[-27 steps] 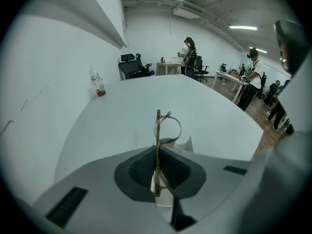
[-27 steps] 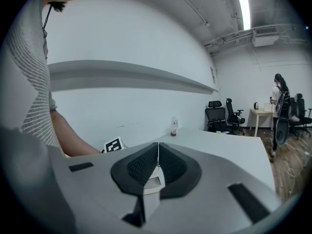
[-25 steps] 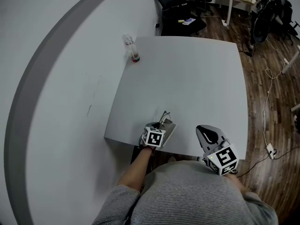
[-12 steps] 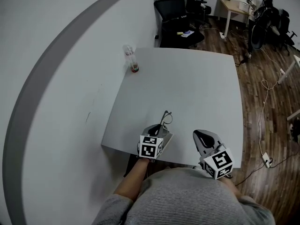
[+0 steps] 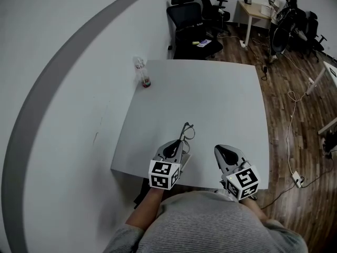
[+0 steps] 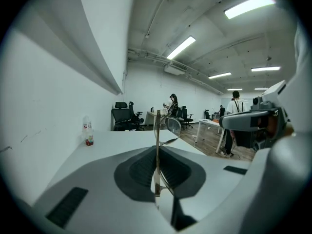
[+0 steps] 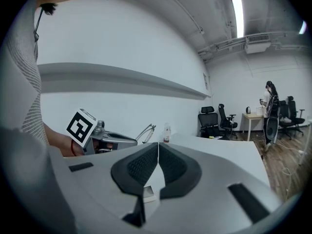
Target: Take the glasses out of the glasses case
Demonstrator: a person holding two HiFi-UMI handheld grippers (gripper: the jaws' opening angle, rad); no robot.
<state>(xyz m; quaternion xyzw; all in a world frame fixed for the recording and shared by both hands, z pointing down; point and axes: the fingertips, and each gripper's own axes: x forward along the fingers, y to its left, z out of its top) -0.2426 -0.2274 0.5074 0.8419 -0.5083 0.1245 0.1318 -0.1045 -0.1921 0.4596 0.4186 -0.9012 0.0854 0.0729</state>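
though thin, round-lensed wire glasses (image 5: pixel 186 132)

The left tool (image 6: pixel 157 151) has its two jaws pressed close on one thin arm of the glasses (image 6: pixel 173 126). The glasses stick straight up from the tool, with a round lens near the top. Past them lies the white desk (image 6: pixel 112 141). A small bottle (image 6: pixel 88 133) stands far off on the desk, by the wall. A black chair (image 6: pixel 120 118) is behind the desk. The right tool (image 6: pixel 226 122) shows at the right side.
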